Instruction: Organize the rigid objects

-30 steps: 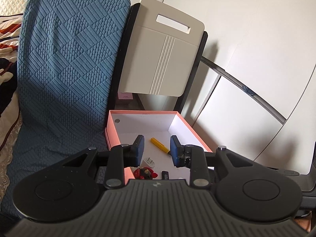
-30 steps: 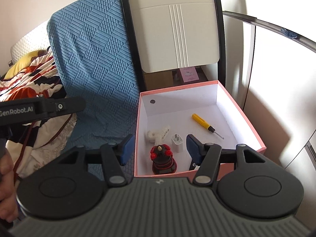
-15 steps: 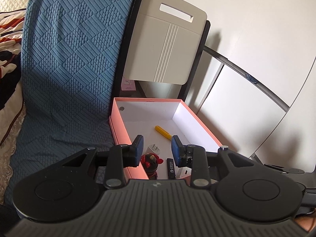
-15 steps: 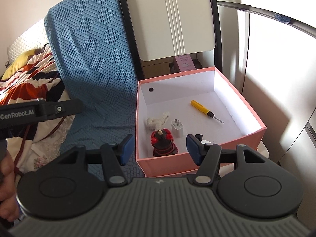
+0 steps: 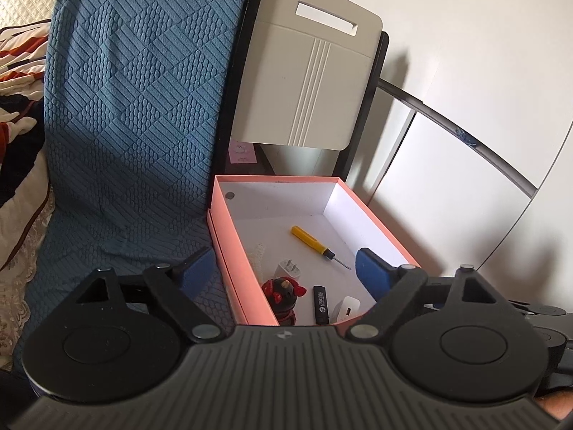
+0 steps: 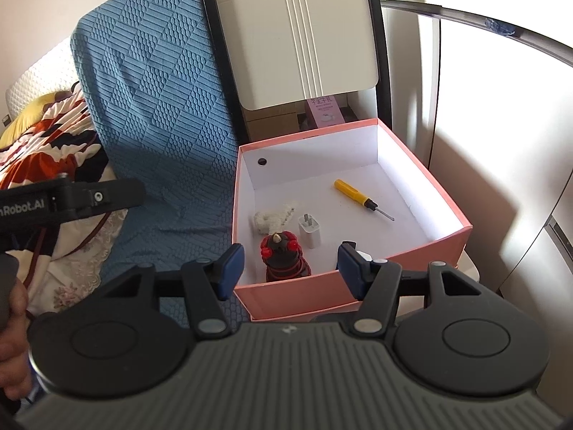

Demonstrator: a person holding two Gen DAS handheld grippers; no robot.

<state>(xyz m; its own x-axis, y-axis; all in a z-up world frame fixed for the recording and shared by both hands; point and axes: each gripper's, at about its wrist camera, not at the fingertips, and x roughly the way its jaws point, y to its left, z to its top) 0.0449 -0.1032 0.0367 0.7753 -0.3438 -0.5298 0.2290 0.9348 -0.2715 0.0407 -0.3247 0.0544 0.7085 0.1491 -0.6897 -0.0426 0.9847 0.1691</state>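
An open pink box with a white inside holds a yellow screwdriver, a white plug adapter, a red and black figurine, a black USB stick, a second white charger and a white fluffy piece. My left gripper is open wide and empty, above the box's near end. My right gripper is open and empty, over the box's near wall.
A blue textured cover drapes left of the box. A beige plastic chair back stands behind it, and a small pink carton stands under it. White cabinet doors are on the right. The left gripper's body shows at the left.
My left gripper has opened wide and pulled back from the box, showing the USB stick and second charger. My right gripper has drawn back slightly and stays open.
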